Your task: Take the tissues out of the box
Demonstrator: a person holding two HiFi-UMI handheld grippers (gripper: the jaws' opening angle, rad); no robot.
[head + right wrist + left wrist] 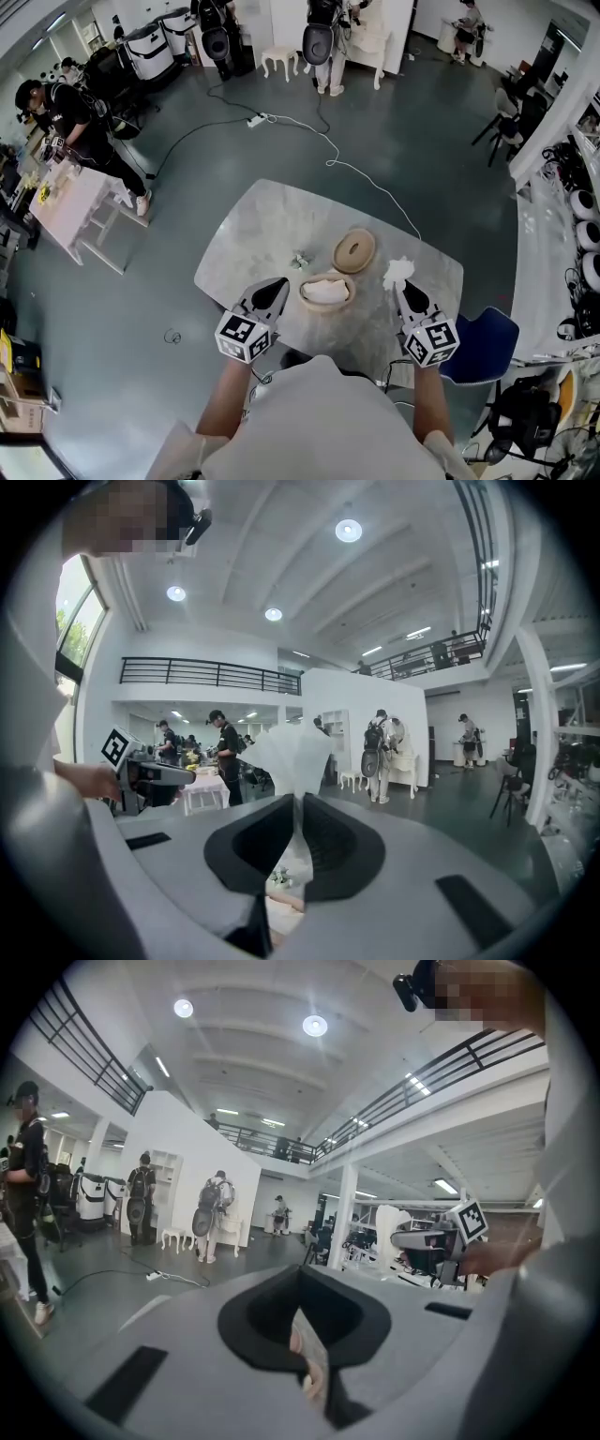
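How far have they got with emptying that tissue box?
The lid is already off and lies beside the round box. One tissue is pinched in the jaws of the right gripper, clear of the box. More white tissues sit inside, so the job isn't finished.

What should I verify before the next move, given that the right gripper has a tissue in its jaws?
1. Right gripper grips the tissue: ok, jaws shut on it.
2. Tissue clear of the box: ok, held off to the box's right, apart from it.
3. Lid off the box: ok, it lies on the table beyond the box.
4. Remaining tissues in the box: ok, white tissue shows inside.
5. Left gripper free: ok, jaws together with nothing between them.
6. Left gripper steadies the box: cannot tell, its tip is close to the rim but contact is not visible.
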